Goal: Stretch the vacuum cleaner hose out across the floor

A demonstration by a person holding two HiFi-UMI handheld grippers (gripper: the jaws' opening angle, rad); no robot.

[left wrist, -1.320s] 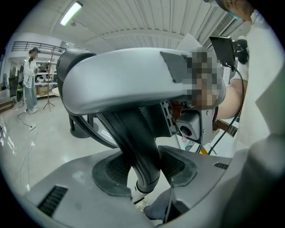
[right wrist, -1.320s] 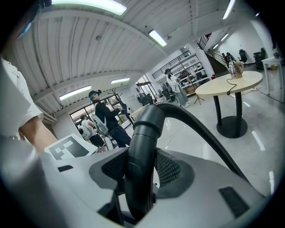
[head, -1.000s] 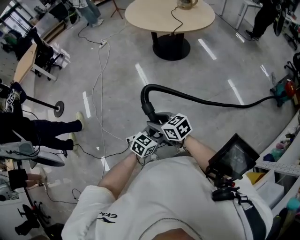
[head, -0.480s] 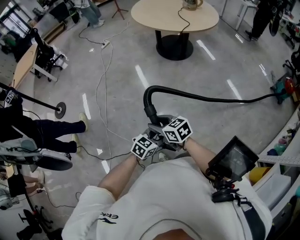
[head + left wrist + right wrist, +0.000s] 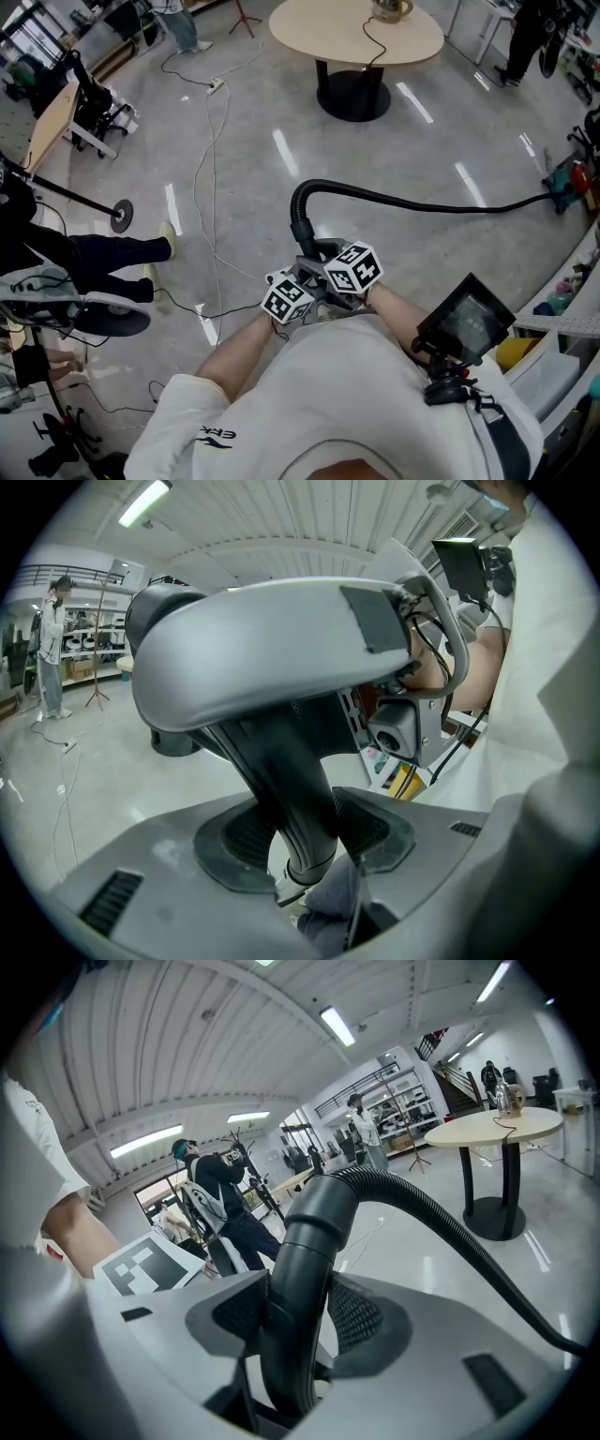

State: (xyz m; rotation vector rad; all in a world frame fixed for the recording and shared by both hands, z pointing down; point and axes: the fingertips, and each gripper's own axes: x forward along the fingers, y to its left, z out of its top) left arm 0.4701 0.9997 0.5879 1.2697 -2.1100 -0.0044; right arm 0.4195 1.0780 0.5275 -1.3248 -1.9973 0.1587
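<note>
Right gripper view has my right gripper (image 5: 298,1321) closed on the black hose cuff (image 5: 302,1241), with both ribbed pads (image 5: 359,1317) against it. The jaws have just been easing a little wider with the cuff between them. Left gripper view has my left gripper (image 5: 306,838) clamped on the dark neck (image 5: 298,761) of the grey handle (image 5: 272,644). From the cuff the hose (image 5: 422,202) loops up and bends over. It then runs low across the floor (image 5: 422,122) to the right edge of the head view, nearly straight but for one shallow sag.

My worry is the right grip. If it loosens as the hose draws taut, the smooth cuff could slide or twist out, leaving the left gripper alone on the neck. A hard pull could also, I judge, drag or tip whatever the far end is joined to, or kink the tight bend just above my grippers. Loose cables (image 5: 214,141) lie on the floor to my left, and I could snag one if I step that way.

I cannot see the floor behind me, because my body (image 5: 356,403) fills the lower head view. The hose's far end meets a teal and red shape (image 5: 565,180), cut off at the frame edge and too small to name. Where the cuff joins the handle is hidden behind my grippers in the head view.
</note>
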